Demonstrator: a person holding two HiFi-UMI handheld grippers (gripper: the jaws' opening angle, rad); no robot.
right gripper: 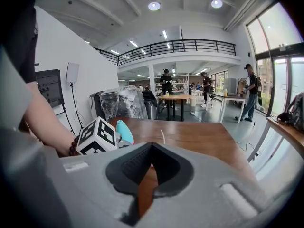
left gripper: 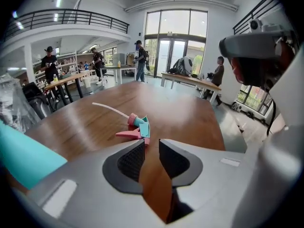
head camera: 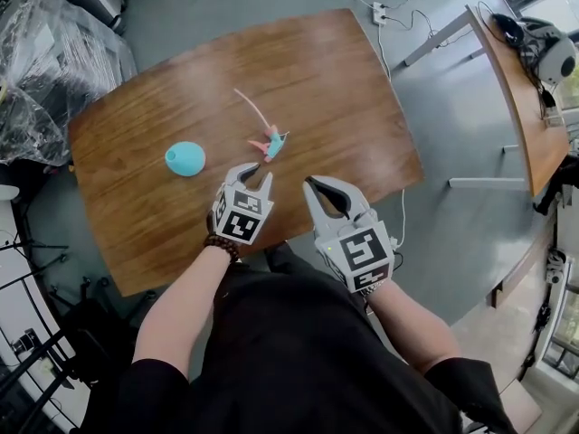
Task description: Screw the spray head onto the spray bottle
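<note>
Head view gives us the count: two grippers, one spray head, one spray bottle, all over one brown wooden table [head camera: 344,80]. The left gripper [head camera: 257,174] and the right gripper [head camera: 312,184] hang side by side near the table's near edge, each with one marker cube on its back.

The pink and teal spray head [head camera: 270,141] lies on its side on the wood, just past the left gripper at about its 12 o'clock, apart from it. Its one thin dip tube [head camera: 249,105] trails off toward 11 o'clock. The teal spray bottle [head camera: 185,158] sits at 9 o'clock from the spray head, well apart from it. It seems to stand upright, though from this steep angle we are not sure.

In the left gripper view, the left gripper [left gripper: 152,144] has its jaws a little apart with only bare wood in the gap. The spray head [left gripper: 135,127] lies just beyond the tips and the bottle [left gripper: 23,158] shows at 9 o'clock.

In the right gripper view, the right gripper [right gripper: 151,146] has its jaws closed together at the tips, holding nothing. The bottle [right gripper: 124,132] peeks out at 11 o'clock behind the left gripper's cube [right gripper: 97,137].

A second table [head camera: 516,89] stands at 3 o'clock.
</note>
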